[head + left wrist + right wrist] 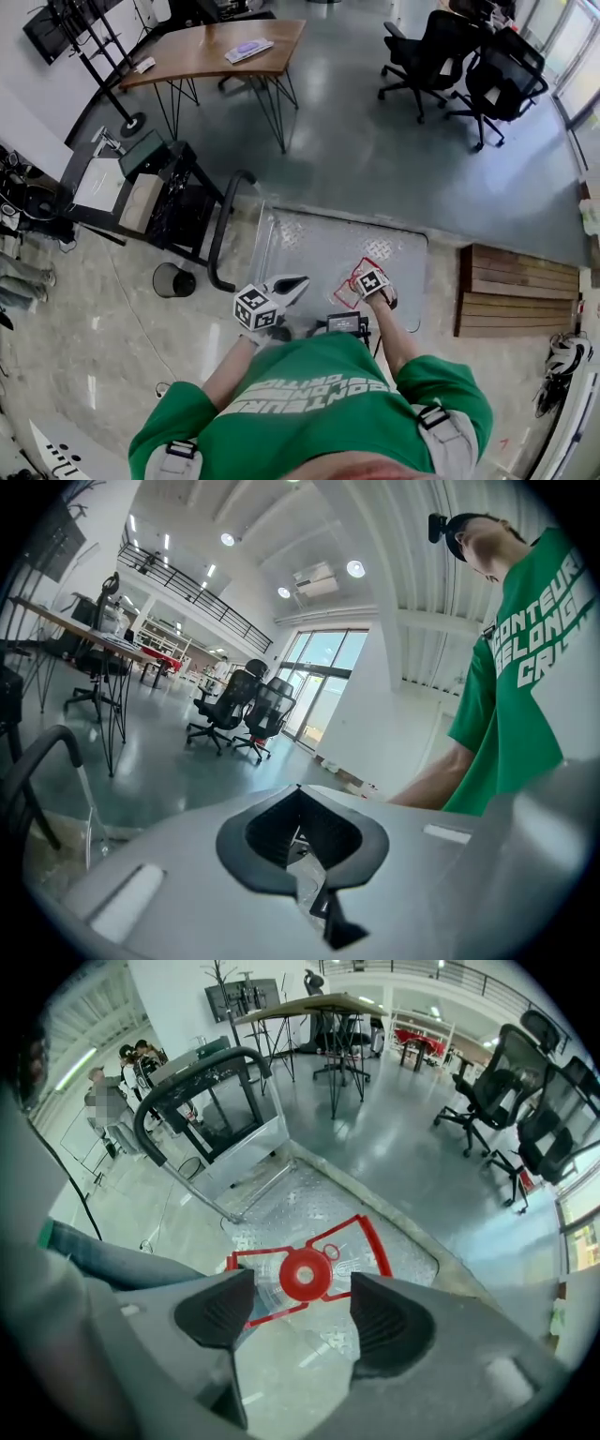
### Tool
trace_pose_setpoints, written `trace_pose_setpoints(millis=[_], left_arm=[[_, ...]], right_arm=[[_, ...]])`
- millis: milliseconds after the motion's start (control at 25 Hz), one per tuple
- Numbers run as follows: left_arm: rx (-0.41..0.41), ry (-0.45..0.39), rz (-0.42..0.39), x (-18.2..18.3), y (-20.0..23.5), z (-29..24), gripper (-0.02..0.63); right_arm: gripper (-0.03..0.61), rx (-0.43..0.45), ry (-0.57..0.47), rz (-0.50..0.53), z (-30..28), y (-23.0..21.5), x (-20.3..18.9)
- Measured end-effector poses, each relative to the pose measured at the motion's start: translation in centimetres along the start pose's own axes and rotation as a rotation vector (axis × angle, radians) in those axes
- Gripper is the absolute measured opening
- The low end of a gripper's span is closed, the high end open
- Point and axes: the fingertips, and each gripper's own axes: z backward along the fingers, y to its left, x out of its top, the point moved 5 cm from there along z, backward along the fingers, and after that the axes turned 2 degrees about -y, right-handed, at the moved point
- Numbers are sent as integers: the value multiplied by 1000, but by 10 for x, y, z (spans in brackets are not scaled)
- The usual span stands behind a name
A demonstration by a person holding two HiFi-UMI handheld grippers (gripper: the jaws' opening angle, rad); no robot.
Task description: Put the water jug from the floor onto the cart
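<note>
Green shirt (319, 403) fills the bottom centre of the head view, with both forearms reaching up the frame from it. At lower centre the left gripper (294, 284) has its jaws closed tip to tip on nothing; in its own view the left gripper (298, 791) points level across the room, toward office chairs (246, 710) at centre left.

Just right of it, the right gripper (379, 287) hangs over the water jug (348, 284). In the right gripper view its jaws stand wide apart and touch nothing, and the right gripper (302, 1316) looks straight down on the water jug (306, 1274), a clear one with a red cap and a red handle frame, at the middle of the frame. The jug shows over the near edge of the cart (328, 246), on or just above its patterned metal deck; which one I cannot tell. The cart handle (225, 220) curves up at centre left. A small round bin (173, 279) stands on the floor left of it, and a wooden table (216, 47) sits at upper left.
</note>
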Motion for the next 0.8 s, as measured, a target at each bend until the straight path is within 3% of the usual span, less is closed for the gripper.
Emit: trace_pose_setpoints(millis=[160, 280, 400, 520, 600, 680, 800], left_arm=[[-32, -13, -15, 0, -5, 9, 9], [-53, -20, -22, -2, -9, 19, 9], [-74, -18, -25, -7, -15, 30, 9], [-98, -15, -29, -12, -23, 43, 9], [-112, -12, -31, -17, -25, 52, 9], [-124, -9, -31, -23, -26, 62, 9], [-138, -7, -31, -31, -27, 76, 9]], right_arm=[[295, -44, -80, -27, 32, -3, 7], [257, -7, -156, -70, 55, 7, 14], [195, -96, -154, -96, 82, 2, 8], [134, 20, -269, -136, 97, 31, 18], [85, -20, -316, -132, 114, 36, 18], [-8, -75, -390, -111, 134, 42, 20], [-8, -114, -493, -81, 169, 57, 19]])
